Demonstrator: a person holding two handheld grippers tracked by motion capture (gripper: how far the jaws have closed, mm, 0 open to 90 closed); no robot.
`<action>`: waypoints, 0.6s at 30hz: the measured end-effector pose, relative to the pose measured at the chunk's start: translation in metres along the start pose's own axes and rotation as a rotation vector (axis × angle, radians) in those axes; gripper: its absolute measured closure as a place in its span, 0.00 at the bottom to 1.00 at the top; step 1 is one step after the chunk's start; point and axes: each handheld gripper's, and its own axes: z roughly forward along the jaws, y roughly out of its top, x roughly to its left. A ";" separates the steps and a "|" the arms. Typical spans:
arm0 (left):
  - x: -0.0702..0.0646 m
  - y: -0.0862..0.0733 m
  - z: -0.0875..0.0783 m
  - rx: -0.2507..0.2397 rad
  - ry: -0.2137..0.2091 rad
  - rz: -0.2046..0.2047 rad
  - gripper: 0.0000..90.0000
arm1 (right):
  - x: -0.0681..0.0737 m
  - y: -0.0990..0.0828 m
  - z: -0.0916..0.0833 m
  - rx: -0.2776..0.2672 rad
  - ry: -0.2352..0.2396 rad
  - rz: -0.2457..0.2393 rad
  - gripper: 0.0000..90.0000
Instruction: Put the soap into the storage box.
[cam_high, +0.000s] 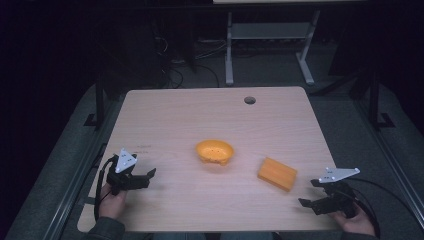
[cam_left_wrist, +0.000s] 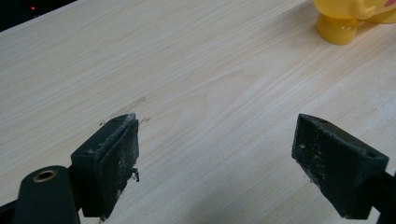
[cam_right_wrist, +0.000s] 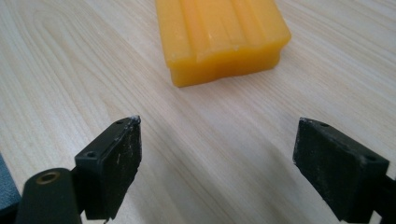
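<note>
At the left edge of the tabletop (cam_high: 165, 110) I hold the left gripper (cam_high: 145, 177) low, its jaws wide apart and empty, aimed toward the yellow bowl (cam_high: 215, 151) that sits near the centre. In the left gripper view the bowl's foot (cam_left_wrist: 337, 29) stands at the top right, well ahead of the jaws, with bare wood between. To the right of the bowl, apart from it, the orange block (cam_high: 277, 173) lies flat. My right gripper (cam_high: 312, 194) rests near the right front corner, jaws likewise spread with nothing between them, pointing left toward the block. The right gripper view puts the block (cam_right_wrist: 222, 37) just ahead and slightly left of the gap.

As I judge it, the step in hand is the reach for the block. To do it well I would shift the right gripper a little leftward so the block sits centred between the jaws, keep them low and level with the wood, and close across the block's narrower sides rather than a corner. Both hands grip the handles from below, wrists low near the front edge, grey plates facing up.
</note>
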 end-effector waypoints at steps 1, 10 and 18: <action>0.000 0.000 0.000 0.000 0.000 0.000 0.16 | 0.001 0.001 0.000 -0.004 -0.001 0.000 0.16; -0.001 0.000 0.000 -0.007 -0.001 0.003 0.16 | 0.002 0.023 -0.001 0.021 0.003 -0.027 0.16; 0.000 0.000 0.000 -0.007 -0.001 -0.002 0.16 | 0.001 0.042 0.000 0.050 0.007 -0.059 0.16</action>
